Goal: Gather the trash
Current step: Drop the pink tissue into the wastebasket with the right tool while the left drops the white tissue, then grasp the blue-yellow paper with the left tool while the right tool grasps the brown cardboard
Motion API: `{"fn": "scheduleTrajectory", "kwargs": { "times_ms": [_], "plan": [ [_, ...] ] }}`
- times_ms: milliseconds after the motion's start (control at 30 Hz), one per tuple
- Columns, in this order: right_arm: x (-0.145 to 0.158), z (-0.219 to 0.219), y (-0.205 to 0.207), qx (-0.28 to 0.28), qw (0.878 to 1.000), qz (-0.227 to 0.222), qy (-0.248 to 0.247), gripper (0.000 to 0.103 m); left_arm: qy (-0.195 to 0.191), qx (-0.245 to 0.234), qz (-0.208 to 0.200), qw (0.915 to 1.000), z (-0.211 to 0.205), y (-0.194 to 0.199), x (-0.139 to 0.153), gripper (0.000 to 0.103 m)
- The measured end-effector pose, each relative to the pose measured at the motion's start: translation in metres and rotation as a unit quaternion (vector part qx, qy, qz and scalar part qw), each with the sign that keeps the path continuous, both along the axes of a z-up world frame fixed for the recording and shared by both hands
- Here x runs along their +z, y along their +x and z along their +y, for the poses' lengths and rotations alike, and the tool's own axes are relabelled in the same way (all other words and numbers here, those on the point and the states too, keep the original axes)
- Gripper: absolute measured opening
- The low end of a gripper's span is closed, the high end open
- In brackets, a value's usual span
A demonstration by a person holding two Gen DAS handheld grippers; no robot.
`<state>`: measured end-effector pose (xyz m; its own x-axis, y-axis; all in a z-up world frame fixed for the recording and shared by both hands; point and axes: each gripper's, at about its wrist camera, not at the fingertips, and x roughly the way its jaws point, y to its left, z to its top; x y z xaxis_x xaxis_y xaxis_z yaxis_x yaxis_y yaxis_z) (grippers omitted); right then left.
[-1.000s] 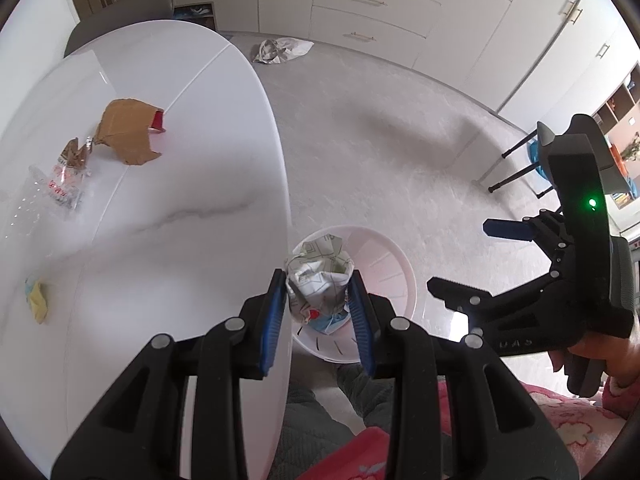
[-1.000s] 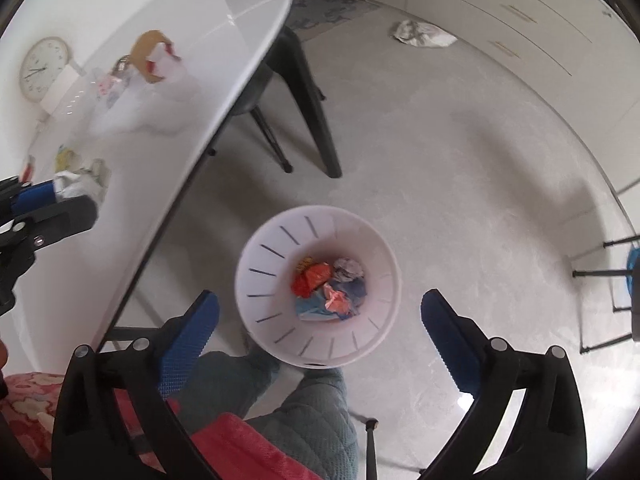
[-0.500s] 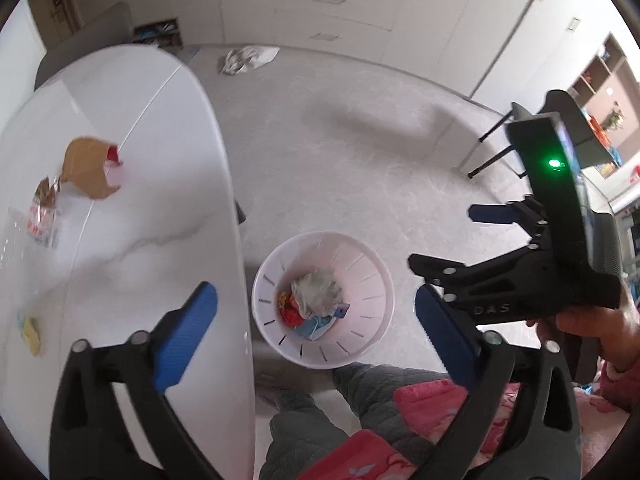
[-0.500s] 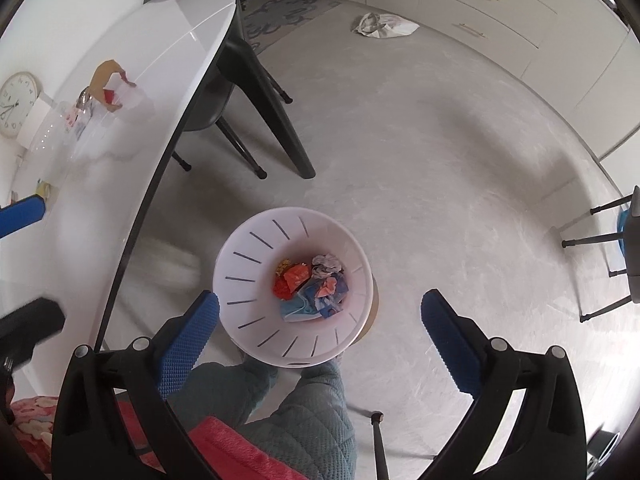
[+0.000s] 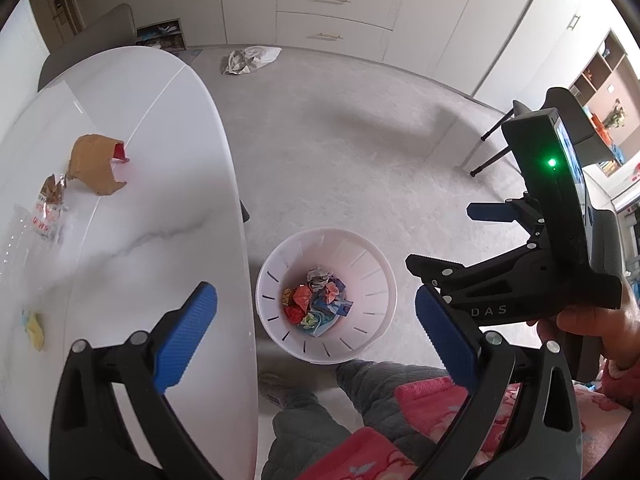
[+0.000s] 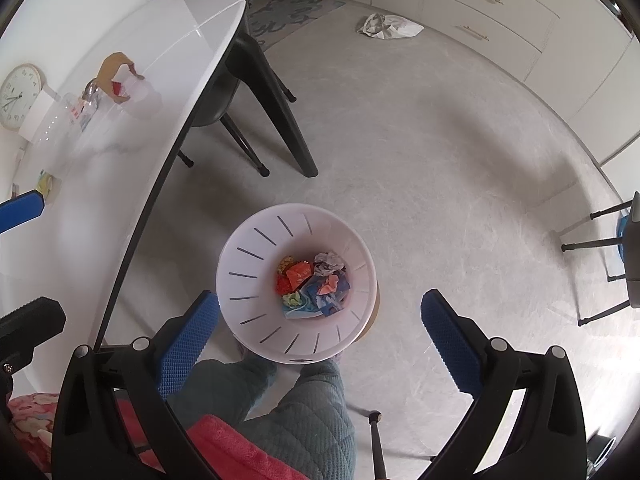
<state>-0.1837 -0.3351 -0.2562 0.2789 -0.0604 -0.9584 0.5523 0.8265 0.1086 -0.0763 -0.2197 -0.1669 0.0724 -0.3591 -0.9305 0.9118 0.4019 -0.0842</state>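
My left gripper [image 5: 316, 336] stands wide open over the white slotted bin [image 5: 380, 280], with nothing between its blue pads. The bin holds several crumpled scraps, with a grey-white paper ball [image 5: 318, 276] on top. My right gripper [image 6: 318, 334] is open and empty above the same bin [image 6: 240, 264]. It also shows in the left wrist view as the right gripper [image 5: 452, 236], held in a hand. On the white table [image 5: 160, 200] lie a brown paper piece [image 5: 94, 164], a clear wrapper [image 5: 44, 216] and a yellow scrap [image 5: 34, 326].
The bin stands on the floor just off the table's edge, by the person's legs [image 5: 360, 400]. A crumpled bag [image 5: 250, 60] lies on the floor near the cabinets. Black chair and table legs [image 6: 276, 120] stand under the table; another chair [image 5: 492, 152] is at the right.
My left gripper opened and let go of the crumpled paper ball, which now lies in the bin. The right gripper stayed open and over the bin.
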Motion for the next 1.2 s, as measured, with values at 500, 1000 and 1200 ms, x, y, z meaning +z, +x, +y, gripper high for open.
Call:
{"fn": "scheduleTrajectory", "kwargs": {
  "times_ms": [500, 1000, 1200],
  "plan": [
    [0.007, 0.028, 0.034, 0.043, 0.999, -0.008, -0.005, 0.1, -0.011, 0.101, -0.005, 0.9948, 0.05, 0.035, 0.01, 0.095],
    [0.02, 0.1, 0.143, 0.173, 0.984, -0.033, -0.007, 0.1, -0.009, 0.319, -0.023, 0.9474, 0.18, 0.111, 0.017, 0.095],
    [0.025, 0.12, 0.178, 0.206, 0.978, -0.038, -0.007, 0.1, -0.008, 0.359, -0.026, 0.9328, 0.208, 0.139, 0.012, 0.095]
  ]
}}
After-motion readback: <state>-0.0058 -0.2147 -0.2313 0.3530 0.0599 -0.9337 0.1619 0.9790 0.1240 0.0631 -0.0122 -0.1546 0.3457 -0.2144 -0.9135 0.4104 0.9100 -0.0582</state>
